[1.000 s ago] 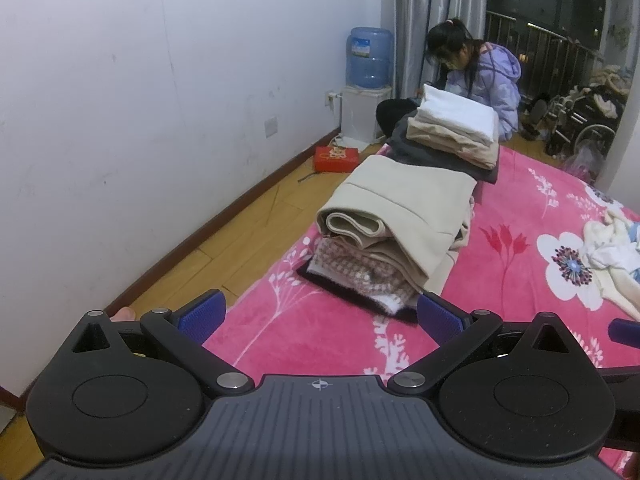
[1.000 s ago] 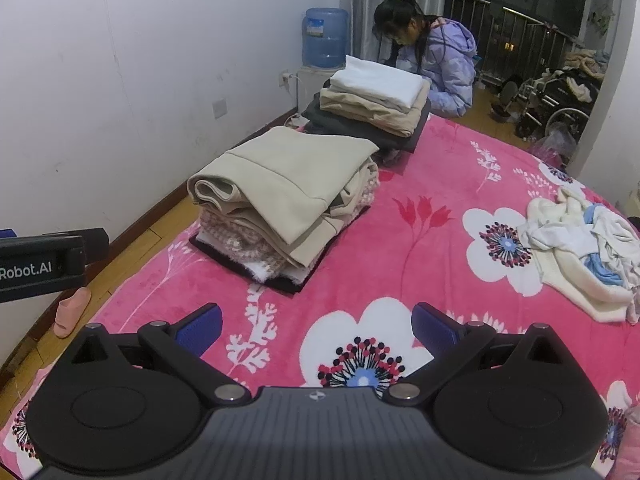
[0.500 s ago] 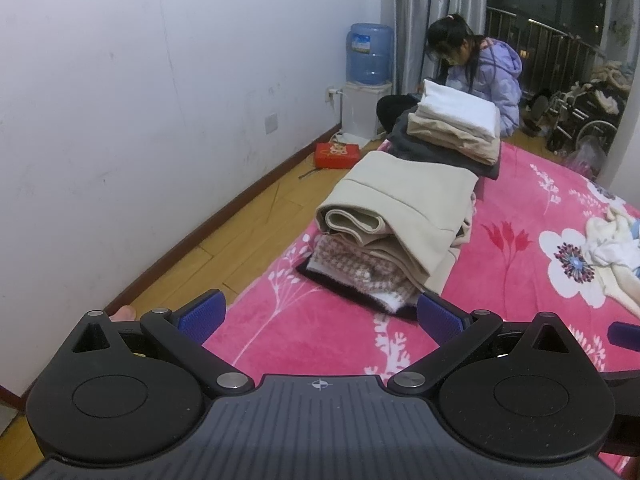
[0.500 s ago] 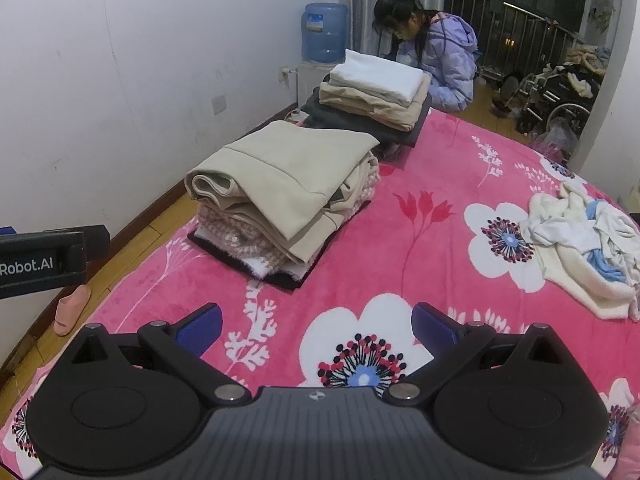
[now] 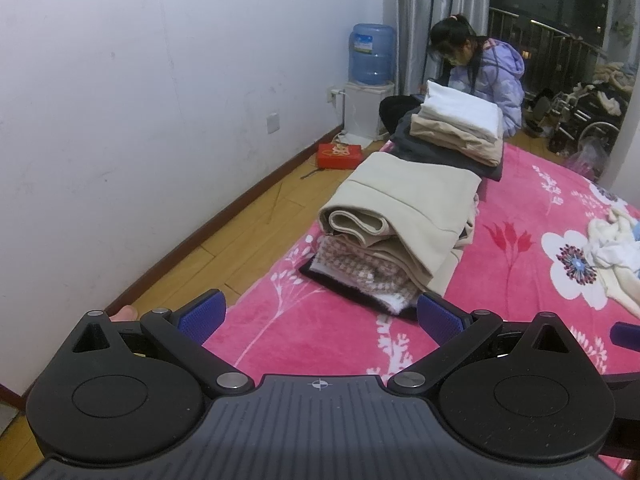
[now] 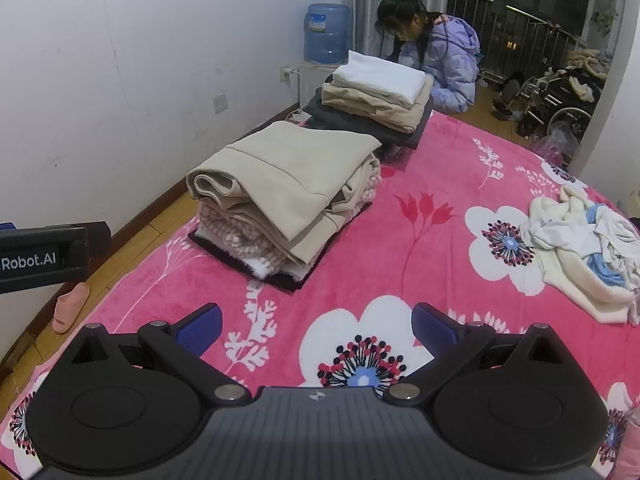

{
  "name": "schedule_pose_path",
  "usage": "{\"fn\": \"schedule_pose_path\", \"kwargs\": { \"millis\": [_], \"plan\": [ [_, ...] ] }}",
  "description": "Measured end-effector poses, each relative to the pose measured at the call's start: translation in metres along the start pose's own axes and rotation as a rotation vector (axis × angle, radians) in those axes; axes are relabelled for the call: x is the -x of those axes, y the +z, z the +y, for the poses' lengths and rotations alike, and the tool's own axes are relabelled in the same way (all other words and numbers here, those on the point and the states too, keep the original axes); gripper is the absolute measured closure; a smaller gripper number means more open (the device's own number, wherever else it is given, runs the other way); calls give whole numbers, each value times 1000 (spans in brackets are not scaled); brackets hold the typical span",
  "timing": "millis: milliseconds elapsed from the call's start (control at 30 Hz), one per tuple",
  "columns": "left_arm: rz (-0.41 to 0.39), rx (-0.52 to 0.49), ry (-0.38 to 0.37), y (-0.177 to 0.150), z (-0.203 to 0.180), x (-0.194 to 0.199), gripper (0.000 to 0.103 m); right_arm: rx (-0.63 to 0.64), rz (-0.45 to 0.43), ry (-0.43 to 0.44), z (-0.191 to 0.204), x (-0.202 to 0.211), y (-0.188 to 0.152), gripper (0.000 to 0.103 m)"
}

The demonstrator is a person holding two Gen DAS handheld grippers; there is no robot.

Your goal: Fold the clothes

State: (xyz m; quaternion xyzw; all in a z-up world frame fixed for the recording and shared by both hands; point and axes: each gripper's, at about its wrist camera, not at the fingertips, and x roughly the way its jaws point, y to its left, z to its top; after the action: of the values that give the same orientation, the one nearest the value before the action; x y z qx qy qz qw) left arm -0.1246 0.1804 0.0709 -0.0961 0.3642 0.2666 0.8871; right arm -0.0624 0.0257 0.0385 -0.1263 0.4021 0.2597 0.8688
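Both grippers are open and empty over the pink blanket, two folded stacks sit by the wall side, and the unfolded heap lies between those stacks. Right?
Not quite. The unfolded heap lies apart at the blanket's far right, not between the stacks; the right wrist view shows it. Left gripper and right gripper are open and empty.

We read one clear line of print: "Robot.AI" in white letters on the black body of the left gripper [image 6: 44, 258], which juts in at the left edge of the right wrist view. The start of the word is cut off by the picture's edge. The water bottle [image 6: 326, 32] on the dispenser carries a blue and white label, but its print is too small for us to read. The red box [image 5: 339, 156] on the floor by the wall shows a gold design; we cannot make out any characters there.
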Motion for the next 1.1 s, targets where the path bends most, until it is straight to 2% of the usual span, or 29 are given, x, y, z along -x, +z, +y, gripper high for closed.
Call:
{"fn": "schedule_pose_path", "kwargs": {
  "millis": [1100],
  "plan": [
    [-22,-17,8,0,-6,10,0,5,-21,5,-4,12,0,0]
  ]
}}
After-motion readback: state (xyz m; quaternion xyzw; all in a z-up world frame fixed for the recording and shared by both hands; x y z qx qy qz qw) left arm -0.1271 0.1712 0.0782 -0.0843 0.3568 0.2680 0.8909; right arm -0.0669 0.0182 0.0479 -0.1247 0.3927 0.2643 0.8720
